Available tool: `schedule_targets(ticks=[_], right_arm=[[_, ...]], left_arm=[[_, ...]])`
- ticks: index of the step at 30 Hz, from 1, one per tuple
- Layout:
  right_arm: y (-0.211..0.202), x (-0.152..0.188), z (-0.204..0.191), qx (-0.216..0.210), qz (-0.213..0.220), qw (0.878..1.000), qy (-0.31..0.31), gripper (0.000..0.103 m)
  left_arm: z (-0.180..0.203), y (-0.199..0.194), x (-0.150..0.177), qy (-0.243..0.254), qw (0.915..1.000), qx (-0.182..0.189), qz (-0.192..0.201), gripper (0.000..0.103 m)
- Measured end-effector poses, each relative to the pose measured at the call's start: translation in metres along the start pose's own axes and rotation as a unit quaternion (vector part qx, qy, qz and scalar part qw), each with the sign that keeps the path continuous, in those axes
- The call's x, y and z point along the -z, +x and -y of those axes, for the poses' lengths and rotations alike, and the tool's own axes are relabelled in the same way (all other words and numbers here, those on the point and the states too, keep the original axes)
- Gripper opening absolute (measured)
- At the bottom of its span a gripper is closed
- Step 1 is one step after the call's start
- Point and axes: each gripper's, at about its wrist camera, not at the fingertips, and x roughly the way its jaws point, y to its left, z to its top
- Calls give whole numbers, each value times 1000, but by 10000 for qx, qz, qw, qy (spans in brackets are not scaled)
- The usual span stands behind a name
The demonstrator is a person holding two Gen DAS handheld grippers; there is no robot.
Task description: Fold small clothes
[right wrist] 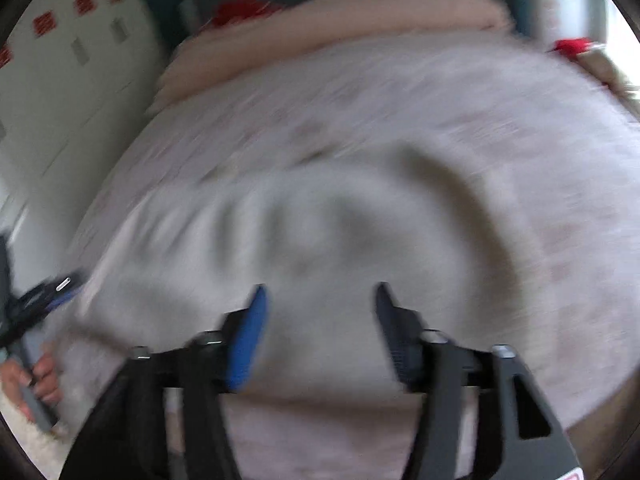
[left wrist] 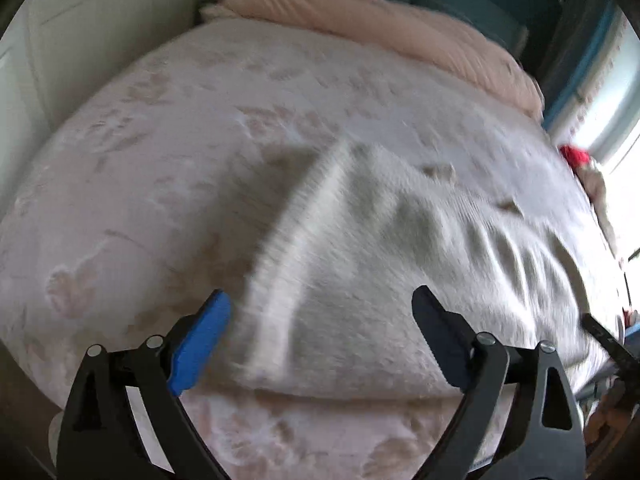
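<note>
A small white-grey knitted garment (left wrist: 360, 264) lies spread on a bed covered by a pale pink floral blanket (left wrist: 140, 168), close to the bed's near edge. A ribbed band (left wrist: 296, 248) runs across the garment's left part, and soft ripples crease its right side. At the bed's far edge a peach fringed throw (left wrist: 380, 28) is bunched up, and something red (left wrist: 576, 156) sits at the far right corner.

The left gripper (left wrist: 322, 306), with one blue pad and one dark pad, hangs above the garment with its jaws wide apart and nothing between them. The right gripper (right wrist: 320, 300) likewise stands parted above the garment's right part, empty; that view is heavily blurred, so fine detail of the cloth is lost. At that view's left edge a hand (right wrist: 40, 376) grips the other tool's handle.

The garment looks laid out but not yet flat, so the step in hand is probably to pick new grip points for a fold. To do it well, each gripper should come down on a matching edge or corner, pinch only the top layer wanted, and clear of the blanket beneath. Lifting both sides evenly should keep the ripples from being folded in, and smoothing the right side first would give a cleaner crease.
</note>
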Motion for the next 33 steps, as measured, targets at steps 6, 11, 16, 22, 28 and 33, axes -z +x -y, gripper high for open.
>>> schedule_targets(ticks=[6,11,16,22,28,33], right_arm=[[34,-1,93,701,-591,9913,946,10],[39,8,135,661,-627,9825,1622,8],[1,-13,69,506,-70,9925,1109,19],[54,-22,-100,-1442,-638,9874,-146,17],[127,-25,-118,-1057,-1175,9861,-507,0],[89,-36,45,106,-694,9948,741,0]], left_arm=[[-3,52,14,287,9948,-658,-722,79],[-16,58,17,-95,9951,-639,-749,80],[8,3,-4,56,9976,-655,-194,78],[76,23,-20,549,9976,-308,-287,81],[73,78,-2,476,9928,-734,-816,83],[71,80,-3,668,9922,-697,-785,86]])
